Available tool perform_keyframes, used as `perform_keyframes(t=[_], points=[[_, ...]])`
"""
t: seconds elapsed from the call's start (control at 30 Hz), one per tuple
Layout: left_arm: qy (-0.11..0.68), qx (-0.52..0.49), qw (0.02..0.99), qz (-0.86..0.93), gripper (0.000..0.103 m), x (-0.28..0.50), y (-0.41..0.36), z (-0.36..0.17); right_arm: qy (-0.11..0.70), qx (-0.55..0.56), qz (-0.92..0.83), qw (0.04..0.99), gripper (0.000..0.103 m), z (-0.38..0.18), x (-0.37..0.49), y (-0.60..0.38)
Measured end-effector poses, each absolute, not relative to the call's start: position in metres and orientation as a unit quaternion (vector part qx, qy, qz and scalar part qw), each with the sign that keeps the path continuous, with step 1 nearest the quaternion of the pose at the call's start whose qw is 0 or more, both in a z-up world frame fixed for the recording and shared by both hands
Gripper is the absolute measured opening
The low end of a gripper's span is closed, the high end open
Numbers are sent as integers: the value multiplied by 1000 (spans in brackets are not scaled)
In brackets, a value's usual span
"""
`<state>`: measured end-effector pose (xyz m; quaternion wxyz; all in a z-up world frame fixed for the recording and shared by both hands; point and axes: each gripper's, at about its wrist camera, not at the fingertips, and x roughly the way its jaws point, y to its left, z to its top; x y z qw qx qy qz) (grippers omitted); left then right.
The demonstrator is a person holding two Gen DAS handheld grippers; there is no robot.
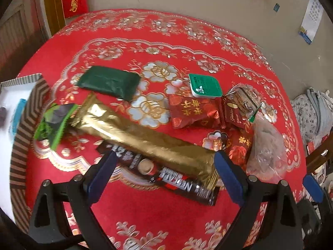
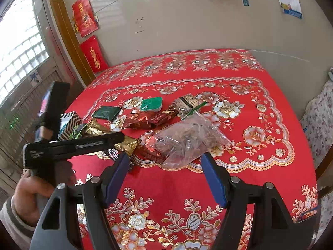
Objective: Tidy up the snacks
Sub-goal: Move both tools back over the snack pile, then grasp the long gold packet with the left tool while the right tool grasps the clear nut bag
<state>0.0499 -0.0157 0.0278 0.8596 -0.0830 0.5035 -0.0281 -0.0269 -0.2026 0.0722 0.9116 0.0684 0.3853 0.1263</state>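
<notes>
**Left hand-held gripper lining up on the gold bar**

The left hand-held gripper (image 1: pixel 164 166) is hovering with its jaws apart, straddling the near end of the gold bar (image 1: pixel 143 137), which is lying across a black Nescafé stick (image 1: pixel 166 177) on the red counter (image 1: pixel 145 214). The right hand-held gripper (image 2: pixel 165 168) is also waiting with jaws apart and nothing between them, just short of the clear bag (image 2: pixel 187 141). Farther off, red packets (image 1: pixel 191 112), a green pouch (image 1: pixel 108 82) and a green-lidded cup (image 1: pixel 205 85) are lying loose. At far left a striped box (image 1: pixel 22 125) is standing, likely the destination. Judging by this, a pick is being set up: next, lowering and closing on the bar alone, without catching the stick beneath.
</notes>
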Motion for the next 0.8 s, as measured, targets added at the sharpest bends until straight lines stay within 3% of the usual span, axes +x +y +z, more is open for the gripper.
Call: perform_keyframes(t=[0.27,0.3,0.37,0.47,0.67,0.8], points=[[506,-97,857,-31,91,74,-21,17,383,84,120,912,72,72,-25,-214],[509,-95,855,-39,84,77,-22,16,383,86,119,912,72,72,-25,-215],[507,-77,858,-39,56,81,-22,16,384,91,116,911,72,71,-24,-219],[507,-54,859,-45,34,84,-21,16,389,90,107,911,72,71,-21,-219],[504,-48,860,-63,21,80,-15,15,415,141,98,894,72,68,6,-229],[498,-48,863,-65,18,73,-11,20,444,205,101,866,80,55,31,-237]])
